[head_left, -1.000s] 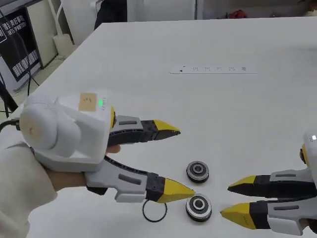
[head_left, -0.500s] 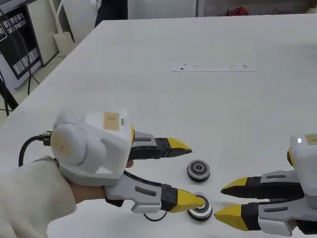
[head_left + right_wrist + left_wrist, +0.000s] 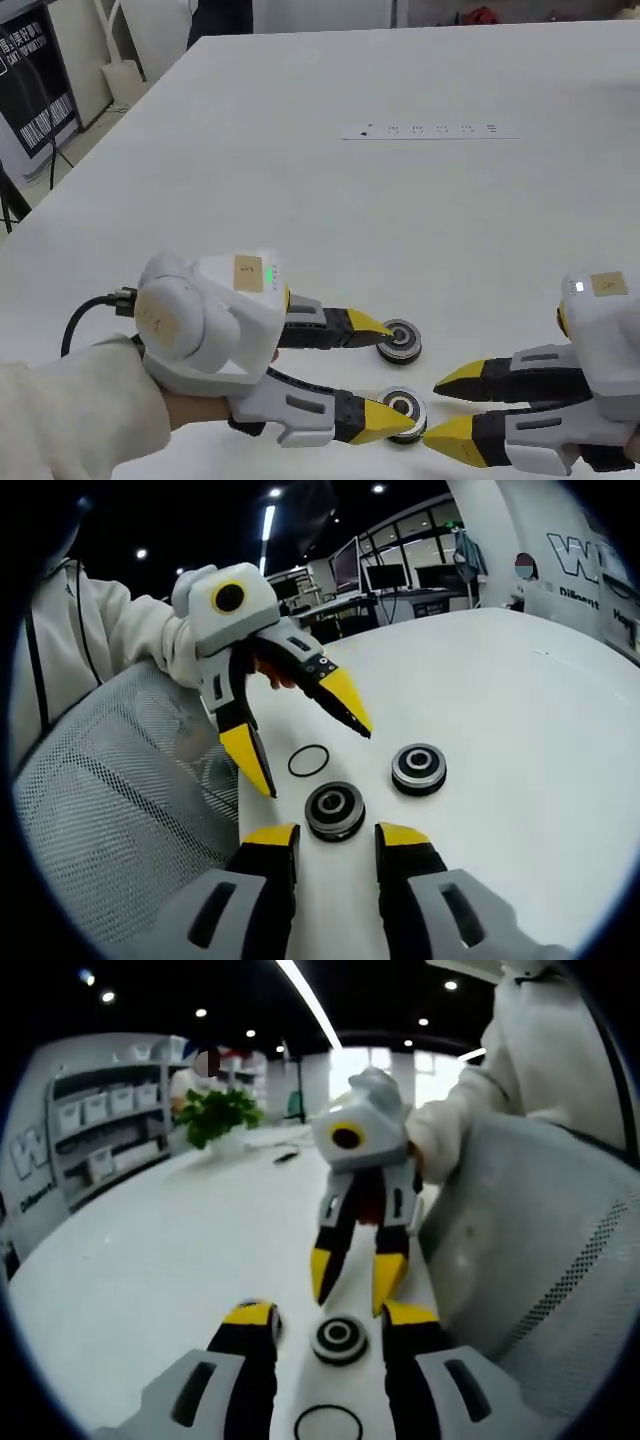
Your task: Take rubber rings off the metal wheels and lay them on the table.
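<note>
Two metal wheels with black rubber rims lie on the white table (image 3: 300,180). The nearer wheel (image 3: 403,407) (image 3: 338,1338) (image 3: 335,810) sits between the spread yellow tips of my left gripper (image 3: 395,372) (image 3: 330,1318), which is open and not touching it. The farther wheel (image 3: 400,340) (image 3: 418,768) lies just beyond the left gripper's upper tip. My right gripper (image 3: 437,410) (image 3: 335,838) is open, its tips pointing at the nearer wheel from the other side, a short gap away. One loose black rubber ring (image 3: 327,1425) (image 3: 307,760) lies flat beside the nearer wheel.
A white power strip (image 3: 430,130) lies flat further back on the table. The wheels sit close to the table's near edge, with a grey mesh chair back (image 3: 120,780) (image 3: 540,1260) beyond it. A shelf and a plant (image 3: 215,1115) stand behind the table's far end.
My left gripper has moved forward and down, so its open jaws now stand either side of the nearer wheel. The right gripper has edged in towards that wheel. The ring is now hidden in the head view.
</note>
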Demonstrator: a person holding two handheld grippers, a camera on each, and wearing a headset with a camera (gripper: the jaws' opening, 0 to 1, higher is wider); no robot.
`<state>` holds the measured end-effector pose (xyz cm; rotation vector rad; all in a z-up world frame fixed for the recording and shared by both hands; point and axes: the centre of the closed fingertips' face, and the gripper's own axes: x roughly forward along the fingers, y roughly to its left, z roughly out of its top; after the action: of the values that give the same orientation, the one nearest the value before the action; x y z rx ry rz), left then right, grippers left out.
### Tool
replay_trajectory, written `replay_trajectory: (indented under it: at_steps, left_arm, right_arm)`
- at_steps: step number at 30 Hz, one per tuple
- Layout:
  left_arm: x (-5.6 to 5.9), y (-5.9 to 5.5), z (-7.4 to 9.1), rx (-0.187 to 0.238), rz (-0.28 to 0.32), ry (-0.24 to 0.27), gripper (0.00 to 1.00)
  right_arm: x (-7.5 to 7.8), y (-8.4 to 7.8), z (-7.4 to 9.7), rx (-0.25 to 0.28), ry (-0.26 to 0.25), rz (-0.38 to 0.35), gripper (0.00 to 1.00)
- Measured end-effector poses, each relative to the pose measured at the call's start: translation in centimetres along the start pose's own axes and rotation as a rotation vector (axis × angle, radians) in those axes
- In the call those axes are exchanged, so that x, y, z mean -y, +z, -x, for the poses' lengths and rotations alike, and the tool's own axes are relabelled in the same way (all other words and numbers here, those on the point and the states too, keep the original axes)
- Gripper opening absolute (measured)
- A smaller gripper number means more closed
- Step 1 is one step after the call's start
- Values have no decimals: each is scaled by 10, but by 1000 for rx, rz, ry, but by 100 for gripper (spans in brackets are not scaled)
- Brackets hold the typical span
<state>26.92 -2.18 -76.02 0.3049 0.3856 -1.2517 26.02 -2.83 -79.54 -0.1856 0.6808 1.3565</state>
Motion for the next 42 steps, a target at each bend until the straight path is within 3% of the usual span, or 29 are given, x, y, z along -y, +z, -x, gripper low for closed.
replay_trajectory:
  at_steps: [12,28,42]
  left_arm:
    - [-2,-17,-6,-31,25,-2,33]
    - [3,-22,-13,-46,-2,-21,18]
    - [7,-26,-16,-62,-19,-36,15]
  right_arm:
    - [0,-3,-7,-16,9,23,26]
    - [0,-7,-12,-34,11,81,20]
    - [3,-11,-12,-50,3,128,15]
